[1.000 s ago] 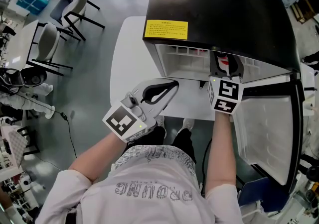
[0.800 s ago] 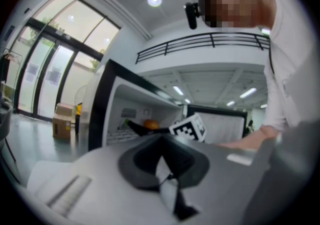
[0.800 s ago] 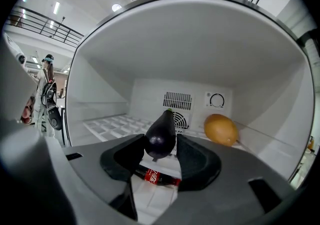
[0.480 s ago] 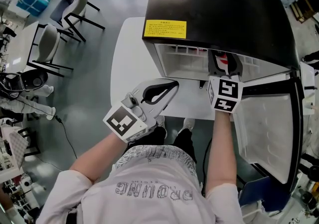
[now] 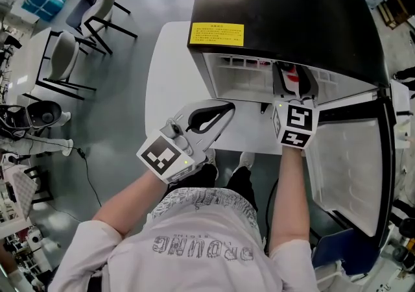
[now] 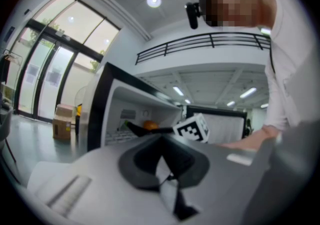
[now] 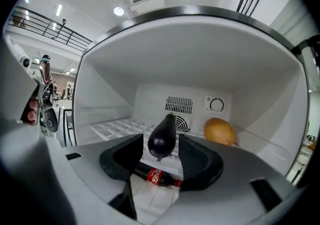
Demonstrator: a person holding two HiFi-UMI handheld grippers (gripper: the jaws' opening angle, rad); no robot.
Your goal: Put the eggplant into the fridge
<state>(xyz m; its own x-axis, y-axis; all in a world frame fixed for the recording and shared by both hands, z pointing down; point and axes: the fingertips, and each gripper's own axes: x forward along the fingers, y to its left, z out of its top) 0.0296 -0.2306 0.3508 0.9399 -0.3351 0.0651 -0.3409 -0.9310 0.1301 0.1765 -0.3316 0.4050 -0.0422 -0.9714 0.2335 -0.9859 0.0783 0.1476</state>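
Observation:
A dark purple eggplant (image 7: 162,136) stands inside the open fridge (image 5: 285,18), its stem end toward the back wall. My right gripper (image 7: 161,140) reaches into the compartment with one pad on each side of the eggplant. Its jaws have just been opening, and a thin gap shows on both sides, so it is open. In the head view the right gripper (image 5: 295,86) sits at the fridge mouth. My left gripper (image 5: 224,112) rests level over the white table (image 5: 168,76) in front of the fridge. It is shut, with nothing in it.
Below the eggplant a cola bottle (image 7: 155,175) lies on the fridge floor, and an orange fruit (image 7: 219,131) sits at the back right. The fridge door (image 5: 343,167) hangs open to the right. Chairs (image 5: 65,57) stand on the floor at the left.

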